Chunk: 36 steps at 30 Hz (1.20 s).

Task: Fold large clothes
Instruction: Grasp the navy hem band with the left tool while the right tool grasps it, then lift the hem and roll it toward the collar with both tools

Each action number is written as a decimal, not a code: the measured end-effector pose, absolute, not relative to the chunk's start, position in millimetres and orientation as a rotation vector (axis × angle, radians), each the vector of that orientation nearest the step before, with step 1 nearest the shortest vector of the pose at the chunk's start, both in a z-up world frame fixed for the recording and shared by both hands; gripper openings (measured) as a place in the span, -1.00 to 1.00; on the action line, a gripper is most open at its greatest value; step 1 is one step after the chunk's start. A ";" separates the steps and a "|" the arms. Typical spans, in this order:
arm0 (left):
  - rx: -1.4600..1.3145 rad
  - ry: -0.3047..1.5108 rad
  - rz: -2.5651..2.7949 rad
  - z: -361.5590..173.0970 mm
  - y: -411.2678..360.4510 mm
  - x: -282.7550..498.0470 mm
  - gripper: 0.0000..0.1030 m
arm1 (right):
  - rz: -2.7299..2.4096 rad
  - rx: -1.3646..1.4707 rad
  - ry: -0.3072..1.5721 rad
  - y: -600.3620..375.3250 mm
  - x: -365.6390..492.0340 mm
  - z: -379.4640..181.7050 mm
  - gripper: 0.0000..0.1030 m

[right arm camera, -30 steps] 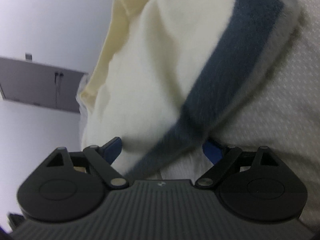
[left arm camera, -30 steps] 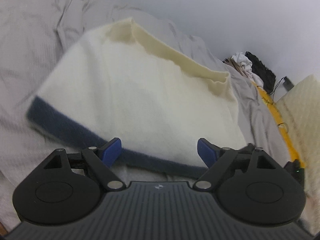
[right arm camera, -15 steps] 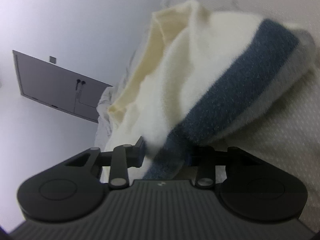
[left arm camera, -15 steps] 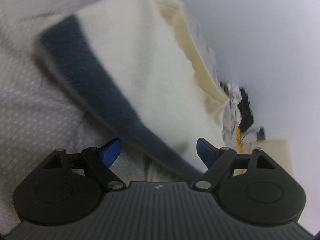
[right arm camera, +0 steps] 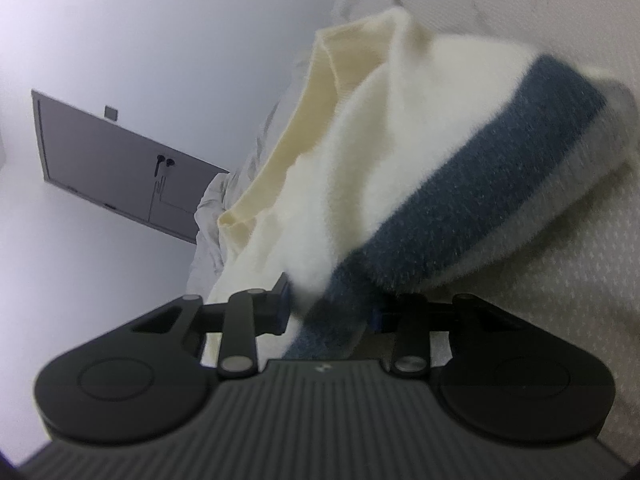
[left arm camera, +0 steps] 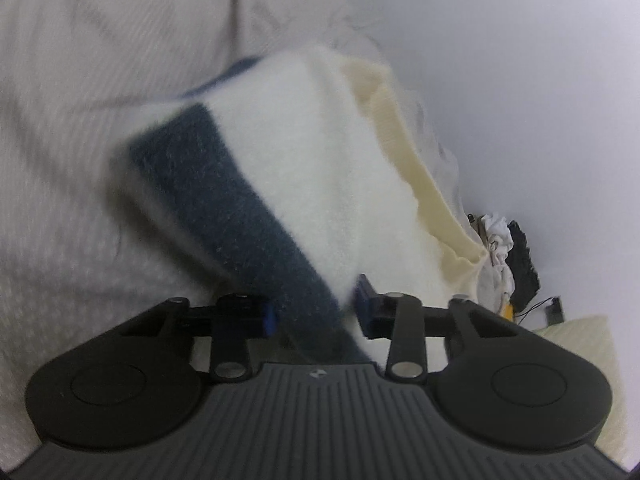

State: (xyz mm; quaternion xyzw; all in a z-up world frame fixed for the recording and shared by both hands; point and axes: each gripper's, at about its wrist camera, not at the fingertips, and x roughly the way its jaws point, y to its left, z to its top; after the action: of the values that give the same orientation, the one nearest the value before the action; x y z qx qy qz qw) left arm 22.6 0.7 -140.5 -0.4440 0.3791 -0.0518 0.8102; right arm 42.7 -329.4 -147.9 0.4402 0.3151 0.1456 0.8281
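A fluffy cream garment (left arm camera: pixel 320 152) with a dark blue band (left arm camera: pixel 240 216) along its hem lies on a bed. My left gripper (left arm camera: pixel 314 312) is shut on the blue hem and lifts that edge. In the right wrist view the same garment (right arm camera: pixel 400 128) rises in front of me with its blue band (right arm camera: pixel 480 184) and a pale yellow ribbed edge (right arm camera: pixel 304 120). My right gripper (right arm camera: pixel 330 308) is shut on the hem at another spot. The pinched cloth hides most of the blue finger pads.
The bed has a light grey dotted sheet (left arm camera: pixel 60 240) and rumpled grey bedding (left arm camera: pixel 120 20) behind. A pile of white and black things (left arm camera: pixel 508 248) sits by the wall. A grey panel (right arm camera: pixel 120 160) hangs on the white wall. A cream pillow (left arm camera: pixel 580 340) lies right.
My left gripper has closed on the blue hem; it was open half a second ago. My right gripper closed earlier and still holds. The garment's edge has lifted and swung.
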 end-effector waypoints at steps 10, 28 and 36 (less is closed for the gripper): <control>-0.793 0.715 -0.147 -101.0 1.5 -2.2 -0.42 | 0.322 0.785 0.595 -324.3 21.7 -120.2 -0.44; -0.696 0.718 -0.202 -61.6 7.9 -123.5 -0.42 | 0.347 0.696 0.607 -329.0 -72.1 -86.1 -0.47; -0.743 0.737 -0.220 -43.4 16.4 -93.2 -0.15 | 0.363 0.736 0.615 -331.2 -49.9 -70.9 -0.38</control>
State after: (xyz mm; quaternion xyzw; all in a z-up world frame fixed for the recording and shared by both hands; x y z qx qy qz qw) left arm -93.2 16.4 -43.4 -0.3542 0.3510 -0.1050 0.8604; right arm -49.9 -331.2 -70.9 0.3521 0.2944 0.1737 0.8713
